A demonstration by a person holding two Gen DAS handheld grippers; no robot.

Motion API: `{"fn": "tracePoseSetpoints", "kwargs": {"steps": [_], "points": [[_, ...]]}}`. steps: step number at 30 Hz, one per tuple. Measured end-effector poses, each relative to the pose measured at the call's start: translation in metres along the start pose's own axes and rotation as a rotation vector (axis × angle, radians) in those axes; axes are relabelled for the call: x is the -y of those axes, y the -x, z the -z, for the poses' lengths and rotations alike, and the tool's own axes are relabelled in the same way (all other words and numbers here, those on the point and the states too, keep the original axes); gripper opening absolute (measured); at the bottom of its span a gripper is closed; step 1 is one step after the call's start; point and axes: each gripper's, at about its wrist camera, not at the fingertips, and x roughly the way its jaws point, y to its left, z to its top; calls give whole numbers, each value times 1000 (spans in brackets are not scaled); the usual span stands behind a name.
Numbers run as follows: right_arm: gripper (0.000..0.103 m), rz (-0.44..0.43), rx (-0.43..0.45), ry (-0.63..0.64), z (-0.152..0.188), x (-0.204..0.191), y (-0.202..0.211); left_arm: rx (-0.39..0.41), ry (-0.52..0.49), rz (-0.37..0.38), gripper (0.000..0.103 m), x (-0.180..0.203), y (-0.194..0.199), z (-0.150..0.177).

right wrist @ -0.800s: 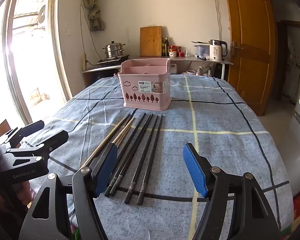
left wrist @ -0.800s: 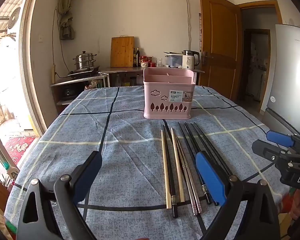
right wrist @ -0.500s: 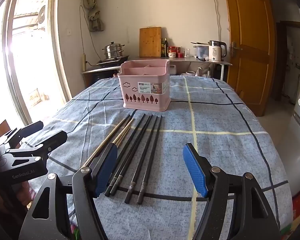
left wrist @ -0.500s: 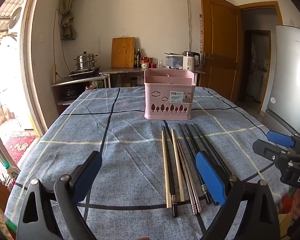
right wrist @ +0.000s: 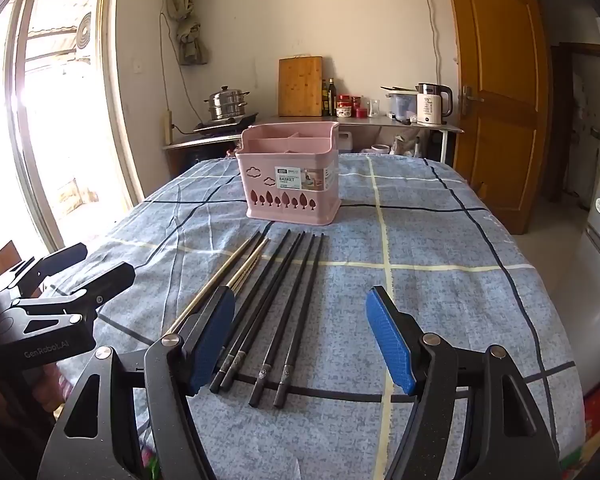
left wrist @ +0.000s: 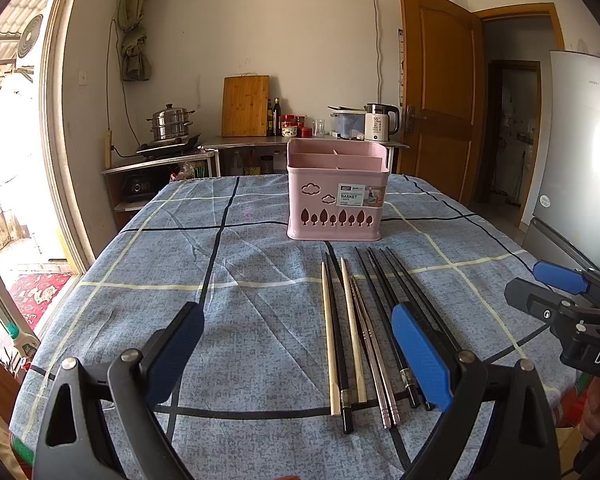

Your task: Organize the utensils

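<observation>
Task not yet started; nothing is sitting in the pink utensil basket point(left wrist: 338, 200) that I can make out, and its dividers are showing bare.

Landmark: the basket, standing on the blue checked tablecloth point(left wrist: 148, 280). All chopsticks are lying on the cloth on the near side of the basket, long axes running from the basket toward the grippers, butt ends nearest the cameras. Row, left to right in the left wrist view: two wooden chopsticks point(left wrist: 327, 340) with a black one between them, a steel pair point(left wrist: 374, 364), then the black chopsticks point(right wrist: 278, 312).

Left gripper point(left wrist: 296, 356): jaws spread wide, holding nothing, hanging above the cloth; the wooden and steel sticks are lying ahead between its fingers.

Right gripper point(right wrist: 300, 336): jaws likewise spread, holding nothing; the black set is lying directly between its fingers.

Judgement: the right gripper is nearer the black set, the left nearer the wooden pair. Sticks are lying along the fingers' reach, so the jaws would be closing across the shafts near the butts.
</observation>
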Motion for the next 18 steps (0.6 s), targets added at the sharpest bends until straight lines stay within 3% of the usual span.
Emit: {"fn": "tracePoseSetpoints", "kwargs": {"steps": [18], "points": [[69, -2, 3, 1, -1, -2, 3, 5, 3, 2, 97, 2, 5, -1]]}}
